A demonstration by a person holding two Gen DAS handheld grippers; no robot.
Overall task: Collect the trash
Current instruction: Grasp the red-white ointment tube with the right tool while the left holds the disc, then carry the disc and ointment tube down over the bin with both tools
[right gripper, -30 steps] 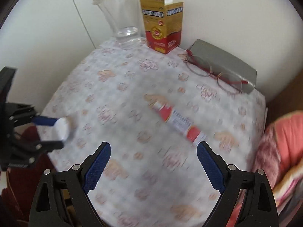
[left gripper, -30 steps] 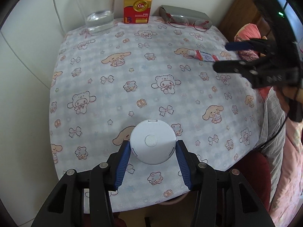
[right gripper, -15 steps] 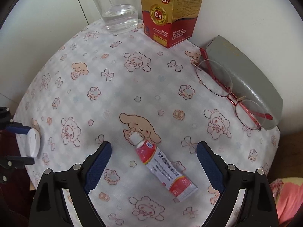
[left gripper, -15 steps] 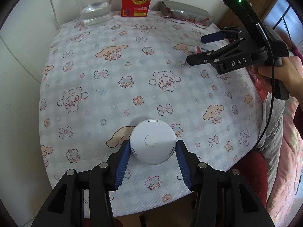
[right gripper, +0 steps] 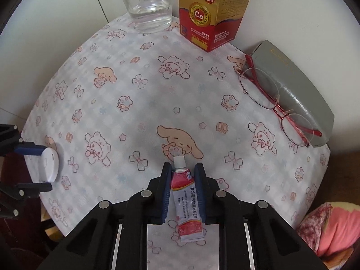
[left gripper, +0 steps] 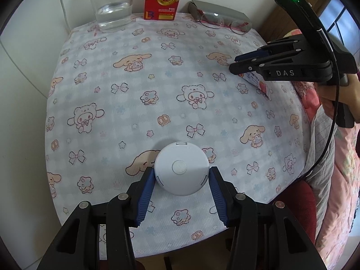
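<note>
A white round disc sits near the front edge of the cartoon-print tablecloth, and my left gripper is shut on its two sides. The disc also shows at the left edge of the right wrist view. A red-and-white ointment tube lies flat on the cloth with its white cap pointing away. My right gripper points down over it, jaws closing, both blue pads touching the tube's upper body. In the left wrist view the right gripper covers most of the tube.
At the back stand a drinking glass and a red-and-gold calcium box. Red-framed spectacles lean on a grey case at the back right. Pink bedding lies past the table's right edge.
My right gripper came down over the ointment tube and its jaws went from wide apart to closed against the tube. The left gripper kept still on the disc.
</note>
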